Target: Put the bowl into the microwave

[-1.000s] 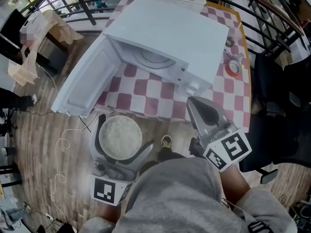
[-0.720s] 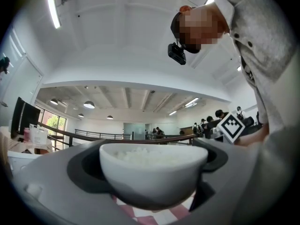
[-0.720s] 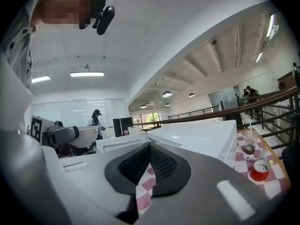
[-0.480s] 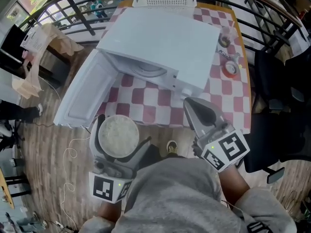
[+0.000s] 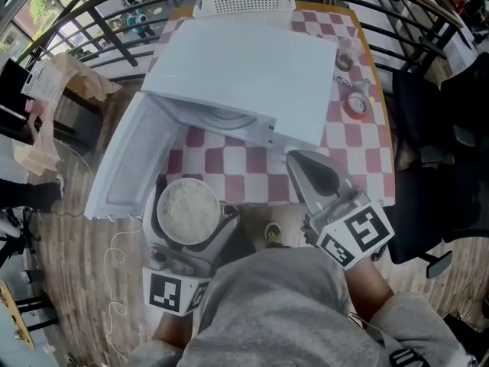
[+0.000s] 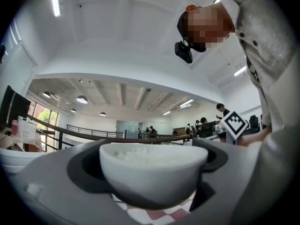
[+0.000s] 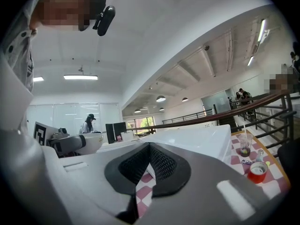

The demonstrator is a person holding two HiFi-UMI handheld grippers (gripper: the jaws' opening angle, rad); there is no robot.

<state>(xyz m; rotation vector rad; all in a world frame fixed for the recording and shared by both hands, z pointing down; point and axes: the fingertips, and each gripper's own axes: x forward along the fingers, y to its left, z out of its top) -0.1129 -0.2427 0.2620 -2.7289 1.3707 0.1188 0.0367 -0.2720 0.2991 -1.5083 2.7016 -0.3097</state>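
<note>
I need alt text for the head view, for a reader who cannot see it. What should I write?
Seen from above, the left gripper holds a white bowl of what looks like rice in front of a white microwave whose door stands open. The microwave sits on a red-and-white checked table; the right gripper is shut and empty.

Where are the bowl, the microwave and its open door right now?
bowl (image 6: 152,179), left gripper view, on its white outer wall.
microwave (image 5: 244,67), head view, on its flat top panel.
door (image 5: 128,163), head view, on the inner face of the open door.
</note>
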